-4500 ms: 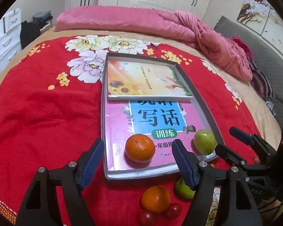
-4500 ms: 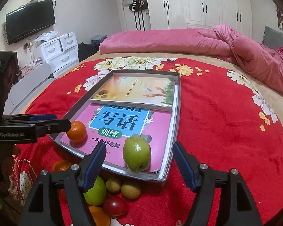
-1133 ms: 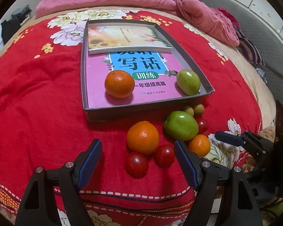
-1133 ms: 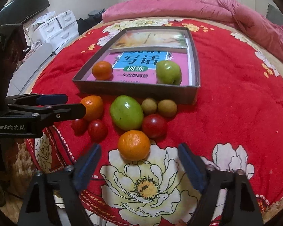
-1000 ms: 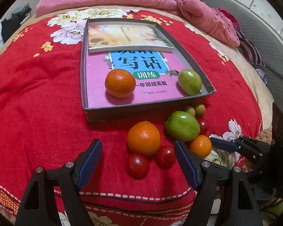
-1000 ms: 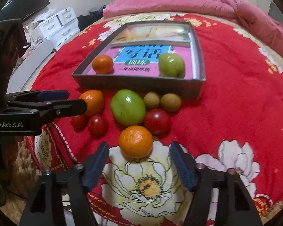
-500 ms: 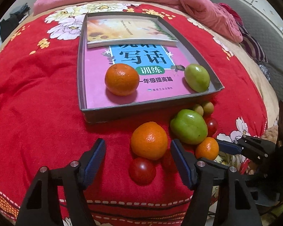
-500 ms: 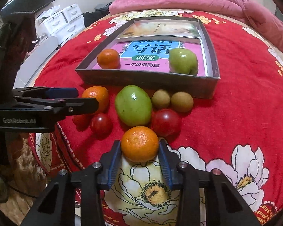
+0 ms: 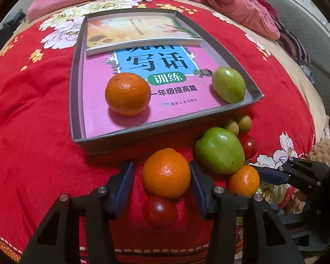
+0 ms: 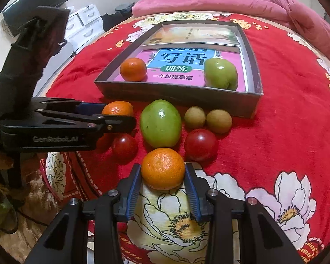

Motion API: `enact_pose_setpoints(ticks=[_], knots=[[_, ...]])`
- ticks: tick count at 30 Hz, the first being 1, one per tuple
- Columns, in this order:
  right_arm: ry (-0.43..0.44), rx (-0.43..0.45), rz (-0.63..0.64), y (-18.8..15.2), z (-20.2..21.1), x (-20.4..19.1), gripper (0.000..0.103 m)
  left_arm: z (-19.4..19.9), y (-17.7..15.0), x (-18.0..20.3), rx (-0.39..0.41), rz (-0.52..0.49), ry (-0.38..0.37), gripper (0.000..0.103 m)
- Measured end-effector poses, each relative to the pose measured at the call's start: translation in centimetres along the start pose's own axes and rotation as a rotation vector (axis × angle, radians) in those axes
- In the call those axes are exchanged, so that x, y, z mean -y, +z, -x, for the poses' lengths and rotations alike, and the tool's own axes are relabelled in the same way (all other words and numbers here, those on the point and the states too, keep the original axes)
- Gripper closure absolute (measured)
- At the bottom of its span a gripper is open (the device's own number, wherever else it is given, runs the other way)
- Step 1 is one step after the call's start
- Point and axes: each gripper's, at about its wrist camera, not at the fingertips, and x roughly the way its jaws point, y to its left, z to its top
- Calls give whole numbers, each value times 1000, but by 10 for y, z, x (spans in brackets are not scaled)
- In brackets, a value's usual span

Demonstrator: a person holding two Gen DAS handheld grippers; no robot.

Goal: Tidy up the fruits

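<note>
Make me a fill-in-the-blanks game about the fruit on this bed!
1. The right gripper squeezes an orange by a white ____ on the blanket.
2. Inside the tray lie exactly ____ fruits.
3. The big fruit just outside the tray is ____.

Missing words: flower; two; green.

the left gripper [image 9: 161,182] is low over the bed, fingers pointing forward, its blue-padded fingers [image 9: 197,187] set either side of an orange [image 9: 166,172], the right pad touching it and a small gap on the left. the right gripper [image 10: 162,183] is also low, its pads [image 10: 134,189] pressed against both sides of a second orange [image 10: 162,168], clamped on it.
</note>
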Motion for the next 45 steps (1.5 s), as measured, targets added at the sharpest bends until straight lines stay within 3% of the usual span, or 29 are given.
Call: enact_pose_setpoints(ticks=[4,11,23,35,45], knots=[[9,9,12,1,2,-3,64,1,-1,0,0,-10,-15,61],[8,39,27,0,11,-4,64,11,-5,-10,24,30,-48,62],[8,97,15,5,24,0,64,58,-5,-35,155,122,-71,62],[11,173,39,10,38,-3,64,84,-3,-19,224,107,-68,62],[14,223,37,16,50,1,64,91,-1,-6,236,97,-59,62]])
